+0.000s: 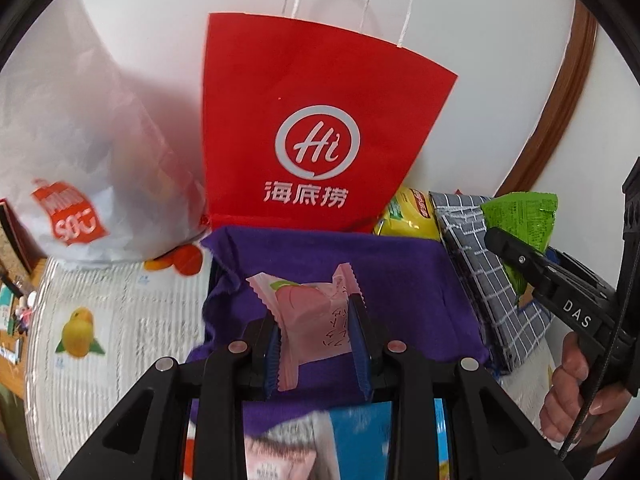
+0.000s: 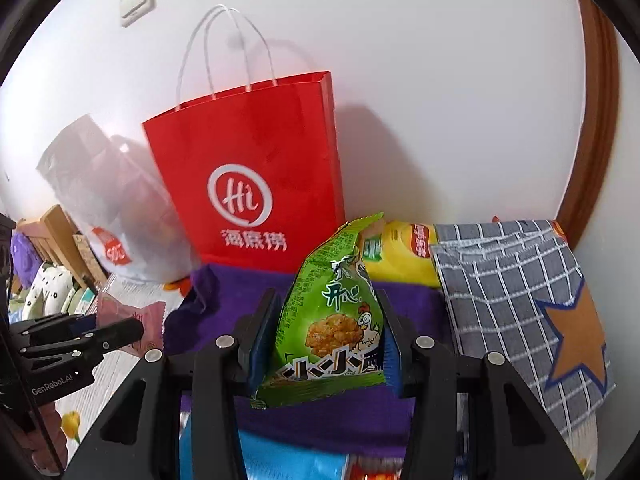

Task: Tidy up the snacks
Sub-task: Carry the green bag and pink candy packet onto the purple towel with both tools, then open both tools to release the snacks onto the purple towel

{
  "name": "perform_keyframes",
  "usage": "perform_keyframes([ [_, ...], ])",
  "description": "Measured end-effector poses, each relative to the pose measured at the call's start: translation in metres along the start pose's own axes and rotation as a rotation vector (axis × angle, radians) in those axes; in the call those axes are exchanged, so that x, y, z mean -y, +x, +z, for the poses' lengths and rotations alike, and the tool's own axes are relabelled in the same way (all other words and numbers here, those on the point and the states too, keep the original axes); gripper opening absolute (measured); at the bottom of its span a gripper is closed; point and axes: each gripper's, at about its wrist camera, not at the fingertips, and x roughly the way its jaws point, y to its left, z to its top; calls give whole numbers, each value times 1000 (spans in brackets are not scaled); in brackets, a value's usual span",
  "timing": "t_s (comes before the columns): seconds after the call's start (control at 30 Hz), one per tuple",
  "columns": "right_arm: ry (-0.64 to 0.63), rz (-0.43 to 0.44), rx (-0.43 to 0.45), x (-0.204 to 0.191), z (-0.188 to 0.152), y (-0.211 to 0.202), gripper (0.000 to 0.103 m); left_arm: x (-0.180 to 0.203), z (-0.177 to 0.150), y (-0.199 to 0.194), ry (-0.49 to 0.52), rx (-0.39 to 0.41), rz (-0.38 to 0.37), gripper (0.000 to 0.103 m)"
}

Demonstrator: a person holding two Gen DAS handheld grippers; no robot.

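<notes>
My left gripper point(image 1: 316, 344) is shut on a pink snack packet point(image 1: 312, 316), held above a purple cloth-lined box point(image 1: 408, 280). My right gripper point(image 2: 322, 344) is shut on a green snack packet with a chicken picture point(image 2: 332, 316), also above the purple box point(image 2: 224, 292). In the left wrist view the right gripper point(image 1: 520, 256) shows at the right with the green packet point(image 1: 524, 216). In the right wrist view the left gripper point(image 2: 108, 332) shows at the left with the pink packet point(image 2: 132, 316). More snack packets point(image 1: 352, 440) lie below the fingers.
A red paper bag point(image 1: 316, 120) stands against the wall behind the box. A white plastic bag point(image 1: 76, 152) sits left of it. A yellow packet point(image 2: 400, 252) and a grey checked fabric bin with an orange star point(image 2: 520, 300) are at the right.
</notes>
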Motion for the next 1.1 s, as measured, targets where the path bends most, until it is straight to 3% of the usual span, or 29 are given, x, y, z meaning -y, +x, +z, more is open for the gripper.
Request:
perform_keyframes([
  [0.13,14,-8,-13,11,-1,21,46,-4,8,24,13,-12,-2,29],
  [0.3,23,-38,-123,27,-16,65,46,-24,9,64,-32,-69,-14,29],
  [0.53,-17,-53,-194,29,-33,97,46,-39,-2,102,-69,-174,-27,29],
  [0.8,-5,-58,-272,33,-46,121,46,-34,-9,116,-61,-208,-51,29],
  [1.1,7,-68,-295,38,-50,127,46,-30,-12,123,-49,-234,-46,29],
])
